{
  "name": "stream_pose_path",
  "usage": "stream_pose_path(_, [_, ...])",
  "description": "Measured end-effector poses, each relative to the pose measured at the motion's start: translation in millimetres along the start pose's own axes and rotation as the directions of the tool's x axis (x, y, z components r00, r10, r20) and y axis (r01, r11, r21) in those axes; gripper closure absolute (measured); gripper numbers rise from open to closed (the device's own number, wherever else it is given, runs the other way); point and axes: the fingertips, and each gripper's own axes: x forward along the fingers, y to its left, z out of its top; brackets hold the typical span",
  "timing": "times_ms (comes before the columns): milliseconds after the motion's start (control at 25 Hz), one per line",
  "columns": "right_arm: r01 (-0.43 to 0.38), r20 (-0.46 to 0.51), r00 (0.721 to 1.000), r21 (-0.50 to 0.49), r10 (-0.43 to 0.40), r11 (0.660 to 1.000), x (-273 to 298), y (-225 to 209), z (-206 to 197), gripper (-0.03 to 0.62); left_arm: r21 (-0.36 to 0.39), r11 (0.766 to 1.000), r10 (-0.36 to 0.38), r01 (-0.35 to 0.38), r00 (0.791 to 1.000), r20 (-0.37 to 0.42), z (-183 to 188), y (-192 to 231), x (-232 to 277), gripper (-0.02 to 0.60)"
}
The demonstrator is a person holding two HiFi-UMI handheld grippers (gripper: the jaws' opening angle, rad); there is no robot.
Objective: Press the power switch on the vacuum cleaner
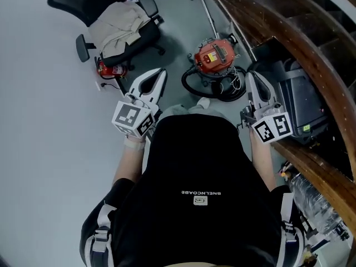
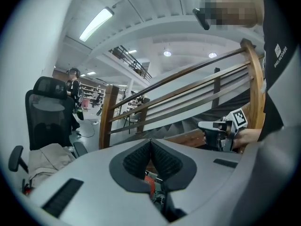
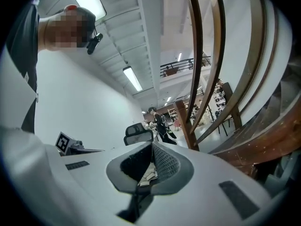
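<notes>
The red vacuum cleaner point(image 1: 217, 54) stands on the grey floor ahead of me, its black hose point(image 1: 203, 89) coiled around its base. My left gripper point(image 1: 162, 71) is held up to the left of it, jaws shut and empty, well short of the machine. My right gripper point(image 1: 251, 75) is to the right of the hose, also shut and empty. In the left gripper view the shut jaws point(image 2: 151, 141) point at the staircase, and a bit of the red vacuum point(image 2: 149, 182) shows below them. In the right gripper view the shut jaws point(image 3: 152, 145) point towards a chair.
A black office chair point(image 1: 119, 24) with beige cloth on it stands at the far left, with a small red object point(image 1: 108, 70) by its base. A wooden stair railing point(image 1: 311, 65) runs along the right. Under the railing sits a dark bin point(image 1: 303, 102). A person point(image 3: 162, 124) stands far off.
</notes>
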Motion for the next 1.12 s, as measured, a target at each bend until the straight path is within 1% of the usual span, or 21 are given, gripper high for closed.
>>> stream_pose_path(160, [0.039, -0.004, 0.999, 0.017, -0.039, 0.999, -1.5, -20.2, 0.8, 0.565, 0.014, 0.999, -0.043, 0.044, 0.998, -0.036, 1.9, -5.0, 32.5, 0.566])
stream_pose_path(280, [0.081, 0.001, 0.997, 0.034, -0.081, 0.996, -4.7, -34.5, 1.3, 0.565, 0.017, 0.995, -0.094, 0.096, 0.993, -0.071, 1.2, -9.2, 59.1, 0.566])
stream_pose_path(480, [0.181, 0.0, 0.983, 0.064, -0.182, 0.981, -1.3, -58.0, -4.6, 0.565, 0.025, 0.981, -0.19, 0.195, 0.974, -0.124, 0.3, -2.4, 103.8, 0.566])
stream_pose_path(640, [0.271, 0.005, 0.962, 0.082, -0.272, 0.959, 5.3, -71.2, -3.9, 0.565, 0.053, 0.963, -0.252, 0.264, 0.954, -0.164, 2.0, 10.6, 142.7, 0.566])
stream_pose_path(760, [0.33, 0.01, 0.943, 0.092, -0.332, 0.94, 14.2, -75.4, -0.5, 0.565, 0.064, 0.95, -0.286, 0.306, 0.934, -0.215, -3.9, 24.7, 169.9, 0.566])
stream_pose_path(840, [0.361, 0.014, 0.931, 0.099, -0.364, 0.927, 20.2, -77.6, 2.0, 0.565, 0.062, 0.941, -0.308, 0.333, 0.917, -0.255, -11.2, 32.2, 187.1, 0.566])
stream_pose_path(880, [0.375, 0.014, 0.926, 0.103, -0.378, 0.921, 22.3, -78.6, 2.4, 0.565, 0.056, 0.933, -0.329, 0.356, 0.905, -0.271, -15.3, 33.4, 195.0, 0.566])
stream_pose_path(1000, [0.409, 0.009, 0.911, 0.119, -0.413, 0.905, 25.2, -78.0, 0.2, 0.565, 0.022, 0.903, -0.4, 0.429, 0.859, -0.318, -32.0, 31.7, 214.4, 0.566])
stream_pose_path(1120, [0.439, 0.002, 0.896, 0.134, -0.444, 0.888, 28.3, -75.9, -3.6, 0.565, 0.005, 0.887, -0.427, 0.463, 0.822, -0.376, -53.3, 34.9, 232.5, 0.568])
